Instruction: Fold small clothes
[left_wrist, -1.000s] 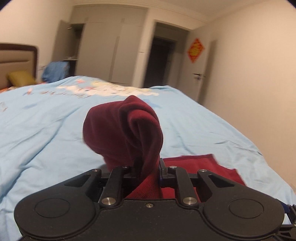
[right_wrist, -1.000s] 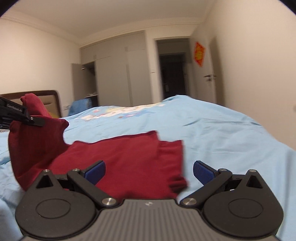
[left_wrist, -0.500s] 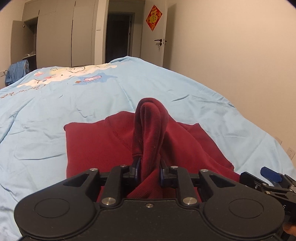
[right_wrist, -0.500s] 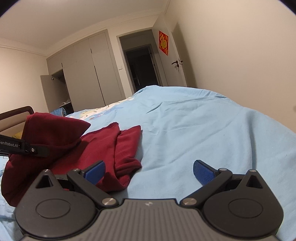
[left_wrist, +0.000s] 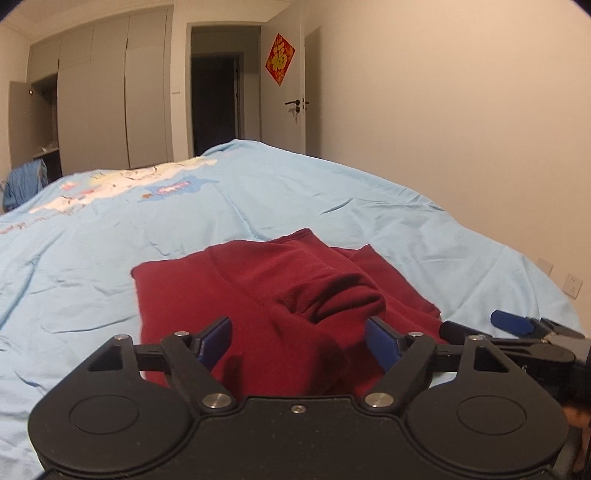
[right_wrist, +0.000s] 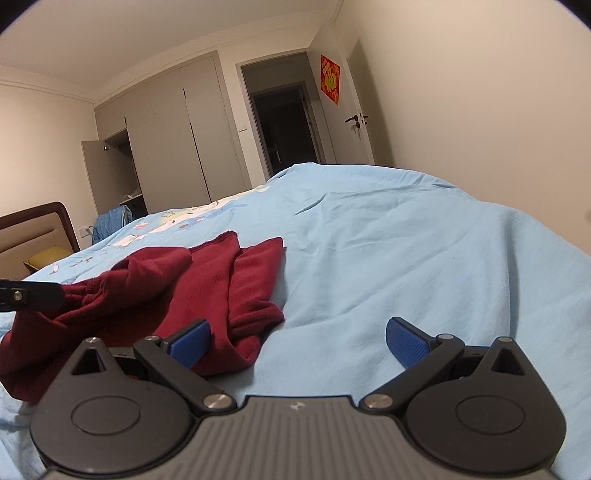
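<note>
Left gripper (left_wrist: 300, 341) agape over unlabelled garment (left_wrist: 258, 280)

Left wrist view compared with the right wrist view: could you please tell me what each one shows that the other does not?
Only the left wrist view shows the wall socket and the garment's flat left edge.

Only the right wrist view shows the headboard, a yellow pillow and the crumpled hem nearest the right tool.

Both show the red garment on the light blue bedcover, both tools open, the left tool, the wardrobe and the doorway.
</note>
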